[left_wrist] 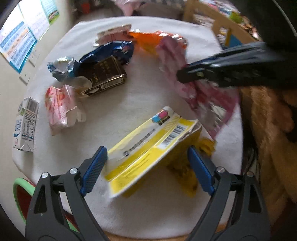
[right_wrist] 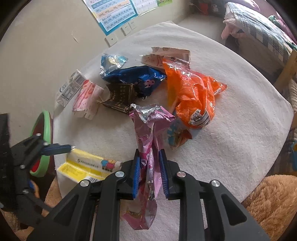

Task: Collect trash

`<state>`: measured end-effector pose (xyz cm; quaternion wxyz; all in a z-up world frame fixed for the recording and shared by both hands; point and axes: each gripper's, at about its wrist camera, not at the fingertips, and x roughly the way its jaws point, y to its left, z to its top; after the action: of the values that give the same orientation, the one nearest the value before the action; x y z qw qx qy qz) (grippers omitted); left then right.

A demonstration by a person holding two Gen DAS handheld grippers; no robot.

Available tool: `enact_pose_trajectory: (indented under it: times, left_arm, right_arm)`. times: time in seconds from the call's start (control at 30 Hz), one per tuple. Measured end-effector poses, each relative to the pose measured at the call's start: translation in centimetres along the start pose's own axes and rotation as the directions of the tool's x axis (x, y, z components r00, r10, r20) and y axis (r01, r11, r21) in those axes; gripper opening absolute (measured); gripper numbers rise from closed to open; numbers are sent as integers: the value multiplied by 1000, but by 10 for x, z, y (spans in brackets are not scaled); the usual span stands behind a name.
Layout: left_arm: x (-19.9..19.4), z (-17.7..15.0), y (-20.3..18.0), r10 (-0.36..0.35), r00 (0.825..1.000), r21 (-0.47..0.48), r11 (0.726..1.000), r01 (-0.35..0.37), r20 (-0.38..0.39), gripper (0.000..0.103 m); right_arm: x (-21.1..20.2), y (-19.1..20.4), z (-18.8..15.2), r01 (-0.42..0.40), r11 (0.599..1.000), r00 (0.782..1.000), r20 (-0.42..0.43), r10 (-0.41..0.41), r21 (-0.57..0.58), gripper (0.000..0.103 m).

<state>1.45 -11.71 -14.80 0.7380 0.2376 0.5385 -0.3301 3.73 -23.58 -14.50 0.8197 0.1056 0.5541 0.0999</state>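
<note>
Trash lies on a white towel-covered table (left_wrist: 148, 96). My left gripper (left_wrist: 147, 153) is open, its blue pads either side of a flattened yellow carton (left_wrist: 148, 148), which also shows in the right wrist view (right_wrist: 83, 166). My right gripper (right_wrist: 149, 157) is shut on a pink foil wrapper (right_wrist: 148, 133) and holds it above the table; that wrapper (left_wrist: 185, 77) hangs from it in the left wrist view. Also on the table: an orange bag (right_wrist: 191, 92), a blue wrapper (right_wrist: 133, 76), a dark box (left_wrist: 105, 74), a pink carton (left_wrist: 59, 109) and a white milk carton (left_wrist: 26, 124).
A green-rimmed bin (right_wrist: 43, 140) stands beside the table at the left, also in the left wrist view (left_wrist: 20, 194). A brown plush toy (left_wrist: 269, 133) lies by the table's right side. A wall with posters (right_wrist: 115, 13) is behind, a bed (right_wrist: 259, 27) at the far right.
</note>
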Motion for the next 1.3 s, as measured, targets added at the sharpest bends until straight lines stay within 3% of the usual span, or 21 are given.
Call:
enact_pose_trajectory:
  times: [0.03, 0.07, 0.17, 0.3, 0.43, 0.57, 0.67, 0.77, 0.87, 0.93, 1.03, 1.3]
  left_arm:
    - [4, 4, 3, -10, 1000, -33, 999, 10, -10, 74]
    - [7, 5, 5, -2, 1000, -62, 998, 1, -14, 59]
    - [6, 5, 18, -5, 1000, -166, 986, 3, -11, 52]
    - [-6, -6, 41, 63, 998, -289, 955, -65, -17, 26]
    - [-16, -32, 76, 74, 997, -473, 878, -71, -12, 25]
    - [-19, -47, 86, 74, 997, -528, 847, -63, -2, 29]
    - [-23, -47, 84, 95, 995, -528, 846, -71, 18, 31]
    - [-27, -52, 81, 98, 995, -527, 847, -67, 31, 43]
    - [-23, -50, 77, 88, 996, -536, 842, -58, 30, 44]
    - [-17, -49, 76, 78, 997, -540, 840, -57, 17, 41]
    - [-20, -53, 76, 79, 996, -534, 844, -49, 34, 28]
    - [-31, -56, 79, 94, 993, -533, 845, -45, 64, 24]
  right_arm:
    - [-1, -1, -1, -2, 1000, 1000, 2, 2, 1, 21]
    - [-2, -1, -1, -2, 1000, 1000, 6, 2, 1, 21]
    - [-3, -2, -2, -2, 1000, 1000, 16, 2, 0, 20]
    - [-1, 3, -3, -13, 1000, 1000, 14, 13, -20, 19]
    - [2, 18, -6, -37, 995, 999, 0, 38, -92, 21]
    - [11, 30, -11, -43, 991, 999, -33, 39, -127, 44]
    - [9, 29, -11, -42, 993, 999, -25, 39, -112, 47]
    - [6, 23, -9, -52, 996, 998, -21, 51, -72, 57]
    - [7, 21, -10, -45, 997, 998, -36, 43, -62, 57]
    - [9, 23, -11, -41, 997, 998, -47, 38, -70, 57]
    - [10, 27, -12, -38, 995, 998, -54, 33, -87, 57]
    - [14, 32, -15, -30, 993, 997, -68, 23, -111, 55]
